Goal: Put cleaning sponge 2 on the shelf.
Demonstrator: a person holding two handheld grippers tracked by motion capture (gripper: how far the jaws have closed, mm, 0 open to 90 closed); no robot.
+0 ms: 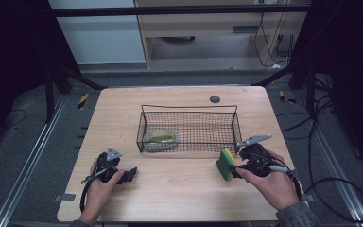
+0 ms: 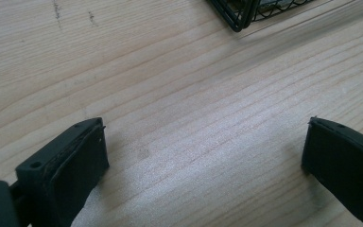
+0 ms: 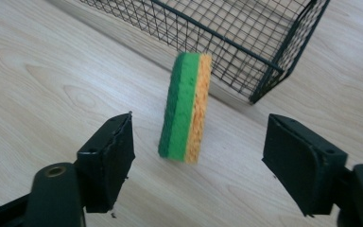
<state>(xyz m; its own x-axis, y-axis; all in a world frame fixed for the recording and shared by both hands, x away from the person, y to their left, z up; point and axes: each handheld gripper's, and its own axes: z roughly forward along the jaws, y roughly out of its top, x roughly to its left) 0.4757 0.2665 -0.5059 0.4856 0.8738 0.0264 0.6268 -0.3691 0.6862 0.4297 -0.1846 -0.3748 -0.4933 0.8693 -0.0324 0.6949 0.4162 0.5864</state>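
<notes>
A green and yellow sponge (image 3: pixel 184 109) stands upright on its narrow edge in front of the black wire basket (image 3: pixel 227 42). It sits between the jaws of my right gripper (image 3: pixel 201 125), with a gap on each side, so neither pad touches it. I cannot tell whether it rests on the table. In the high view the sponge (image 1: pixel 225 163) is at the tip of the right gripper (image 1: pixel 235 169), just off the basket's (image 1: pixel 189 108) near right corner. My left gripper (image 1: pixel 131 174) lies low at the front left, its jaws open over bare wood (image 2: pixel 205 137).
A yellow-green item (image 1: pixel 160 138) lies in the basket's left end. A dark round spot (image 1: pixel 214 99) marks the table behind the basket. The basket's corner (image 2: pixel 238 19) is ahead of the left gripper. Cables trail off both grippers toward the table's front edge.
</notes>
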